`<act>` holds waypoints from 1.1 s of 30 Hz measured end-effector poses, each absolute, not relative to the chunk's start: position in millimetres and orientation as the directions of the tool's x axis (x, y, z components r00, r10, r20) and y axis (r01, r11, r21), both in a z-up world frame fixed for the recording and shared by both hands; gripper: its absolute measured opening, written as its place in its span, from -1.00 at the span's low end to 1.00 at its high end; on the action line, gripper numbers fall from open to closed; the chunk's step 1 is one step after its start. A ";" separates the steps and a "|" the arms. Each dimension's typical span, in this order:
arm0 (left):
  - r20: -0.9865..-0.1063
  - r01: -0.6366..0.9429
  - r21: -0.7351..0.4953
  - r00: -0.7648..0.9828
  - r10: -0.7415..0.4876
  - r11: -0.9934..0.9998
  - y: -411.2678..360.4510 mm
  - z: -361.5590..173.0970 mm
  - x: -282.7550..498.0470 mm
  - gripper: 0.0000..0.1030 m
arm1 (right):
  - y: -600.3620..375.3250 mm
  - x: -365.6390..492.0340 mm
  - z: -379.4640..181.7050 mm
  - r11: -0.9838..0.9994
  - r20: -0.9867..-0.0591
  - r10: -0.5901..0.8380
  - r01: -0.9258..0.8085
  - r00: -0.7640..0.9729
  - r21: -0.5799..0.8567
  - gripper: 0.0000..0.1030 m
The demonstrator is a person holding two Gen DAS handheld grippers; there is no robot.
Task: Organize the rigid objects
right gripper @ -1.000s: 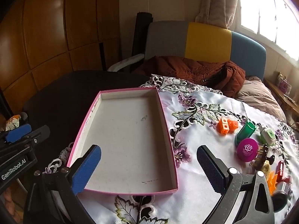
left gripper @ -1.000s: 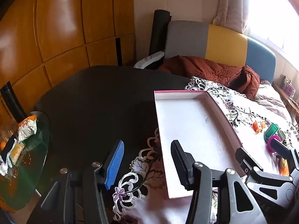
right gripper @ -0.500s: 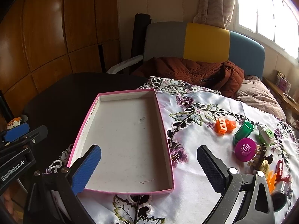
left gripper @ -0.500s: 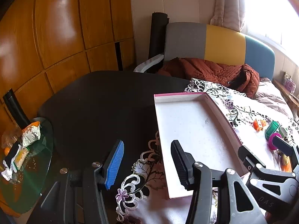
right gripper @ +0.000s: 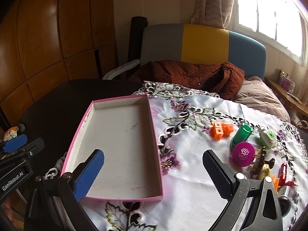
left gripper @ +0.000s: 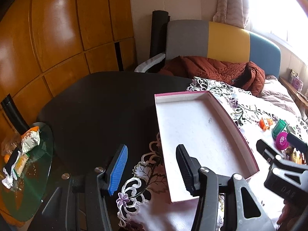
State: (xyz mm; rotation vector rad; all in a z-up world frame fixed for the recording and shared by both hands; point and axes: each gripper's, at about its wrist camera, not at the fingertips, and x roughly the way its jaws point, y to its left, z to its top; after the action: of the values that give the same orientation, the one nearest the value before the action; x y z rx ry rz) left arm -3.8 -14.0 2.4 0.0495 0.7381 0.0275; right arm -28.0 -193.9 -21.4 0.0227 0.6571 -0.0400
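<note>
A shallow pink-rimmed tray (right gripper: 154, 134) with a white floor lies empty on the embroidered cloth; it also shows in the left wrist view (left gripper: 231, 115). To its right lie orange cubes (right gripper: 221, 130), a green cylinder (right gripper: 241, 135), a white-green punch (right gripper: 267, 137), a magenta ball (right gripper: 243, 154), a small guitar toy (right gripper: 262, 163) and a red piece (right gripper: 283, 175). My right gripper (right gripper: 152, 163) is open and empty above the tray's near right corner. My left gripper (left gripper: 152, 161) is open and empty over the tray's near left edge.
A dark round table (left gripper: 100, 105) carries the white embroidered cloth (right gripper: 192, 192). A glass side table (left gripper: 25, 173) with snack packets stands at the left. A multicoloured chair (right gripper: 202, 44) with a rust jacket (right gripper: 192, 75) is behind. Wooden panels cover the left wall.
Both grippers have pulled back and risen slightly, so the tray and toys look a little farther off. Both stay open and empty. No object has moved.
</note>
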 end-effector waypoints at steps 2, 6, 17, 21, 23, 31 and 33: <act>-0.676 0.002 0.057 0.736 0.037 0.998 -15.9 1.6 -2.7 0.03 | -199.8 -27.6 -18.5 0.999 -0.606 -0.037 0.052 0.794 0.007 1.00; -0.693 0.061 0.038 0.721 -0.017 0.997 -19.4 0.6 1.2 0.03 | -218.1 -27.0 -10.9 0.997 -0.594 -0.058 0.076 0.802 0.004 1.00; -0.731 0.300 -0.049 0.639 -0.239 0.953 -54.5 -2.4 4.3 0.04 | -310.7 -29.4 12.1 0.973 -0.567 -0.172 0.227 0.805 0.028 1.00; -0.735 0.356 -0.098 0.604 -0.309 0.929 -70.8 -1.6 7.3 0.04 | -352.1 -35.8 18.9 0.953 -0.553 -0.204 0.292 0.808 0.075 1.00; -0.746 0.365 -0.136 0.574 -0.338 0.921 -79.9 -2.0 11.0 0.04 | -373.1 -39.6 20.5 0.941 -0.543 -0.224 0.325 0.809 0.097 1.00; -0.736 0.462 -0.154 0.536 -0.413 0.873 -118.8 -0.8 17.7 0.04 | -457.9 -53.5 0.6 0.849 -0.556 -0.294 0.480 0.778 0.221 1.00; -0.753 0.488 -0.186 0.487 -0.443 0.853 -132.8 -2.3 26.5 0.07 | -476.3 -56.9 -4.9 0.803 -0.574 -0.289 0.520 0.766 0.290 1.00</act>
State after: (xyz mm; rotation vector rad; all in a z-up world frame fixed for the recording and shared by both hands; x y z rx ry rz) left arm 26.5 -132.8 -2.3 0.0557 0.8989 -0.5664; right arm -56.9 -476.3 -4.9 0.4571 0.5368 -0.4563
